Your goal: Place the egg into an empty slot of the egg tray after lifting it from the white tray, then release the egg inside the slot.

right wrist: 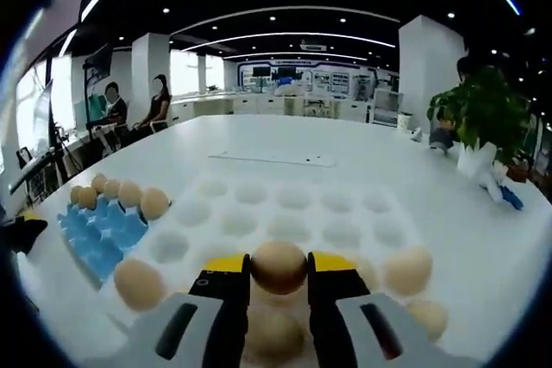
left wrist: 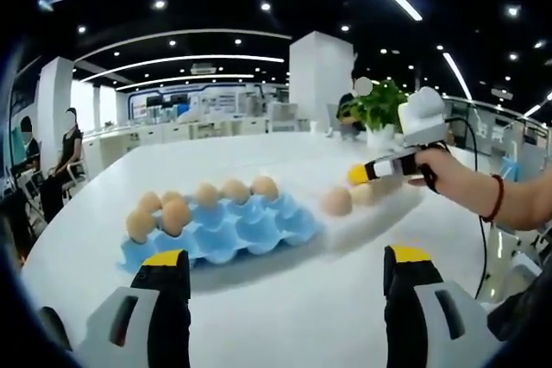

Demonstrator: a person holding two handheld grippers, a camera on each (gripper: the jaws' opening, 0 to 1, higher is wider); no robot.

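Right gripper (right wrist: pixel 279 275): jaws pinch the egg (right wrist: pixel 279 265) between yellow tips, over the white tray (right wrist: pixel 285 213).
Left gripper (left wrist: pixel 287 269): jaws spread apart, holding nothing.
Egg tray (left wrist: pixel 228 228): blue, left of white tray, partly filled.

We find an open-plan office or showroom. Evidence: a dark ceiling with curved strip lights (right wrist: pixel 285 11) and recessed spots, white pillars (left wrist: pixel 321 75), a large white worktop (right wrist: pixel 285 140), rows of desks, seated people (right wrist: pixel 158 101) and a potted plant (left wrist: pixel 379 108). The far signage is too blurred to read.
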